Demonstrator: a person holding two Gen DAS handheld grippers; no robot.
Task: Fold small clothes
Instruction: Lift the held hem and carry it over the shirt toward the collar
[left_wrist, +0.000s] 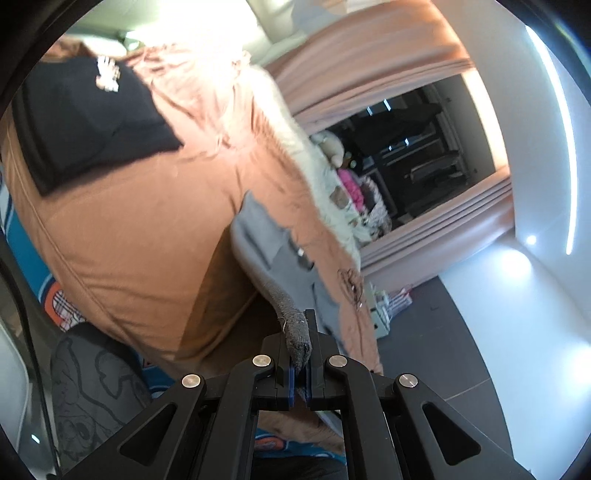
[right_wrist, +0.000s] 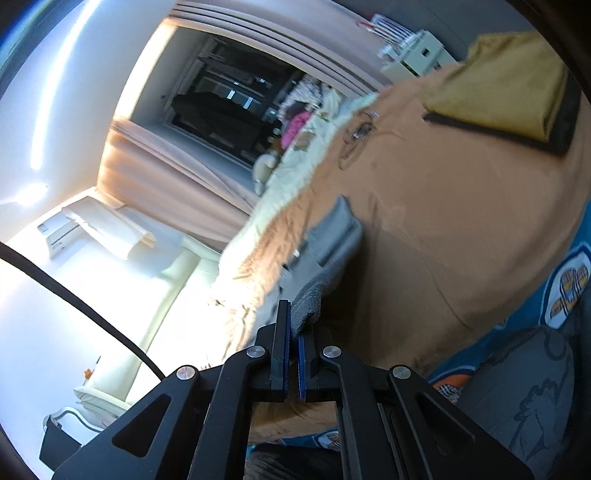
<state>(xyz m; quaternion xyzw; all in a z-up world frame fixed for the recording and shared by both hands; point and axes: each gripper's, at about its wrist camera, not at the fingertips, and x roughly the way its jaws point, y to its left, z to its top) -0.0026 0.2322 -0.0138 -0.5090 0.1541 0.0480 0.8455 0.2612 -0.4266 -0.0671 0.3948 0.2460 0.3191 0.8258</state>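
A small grey garment (left_wrist: 273, 251) hangs stretched between my two grippers above an orange-brown bedsheet (left_wrist: 140, 229). My left gripper (left_wrist: 301, 354) is shut on one grey ribbed edge of it. My right gripper (right_wrist: 293, 328) is shut on the other ribbed edge; the garment (right_wrist: 332, 236) runs away from the jaws over the sheet (right_wrist: 443, 221). Both views are tilted hard. The lower part of the garment is hidden behind the folds.
A folded black garment (left_wrist: 85, 122) lies on the sheet at upper left. A folded mustard garment (right_wrist: 506, 81) lies on a dark one at upper right. A blue patterned blanket (right_wrist: 565, 280) and a grey printed cloth (left_wrist: 96, 384) lie at the bed's near edge. A fluffy white blanket (left_wrist: 295, 125) borders the far side.
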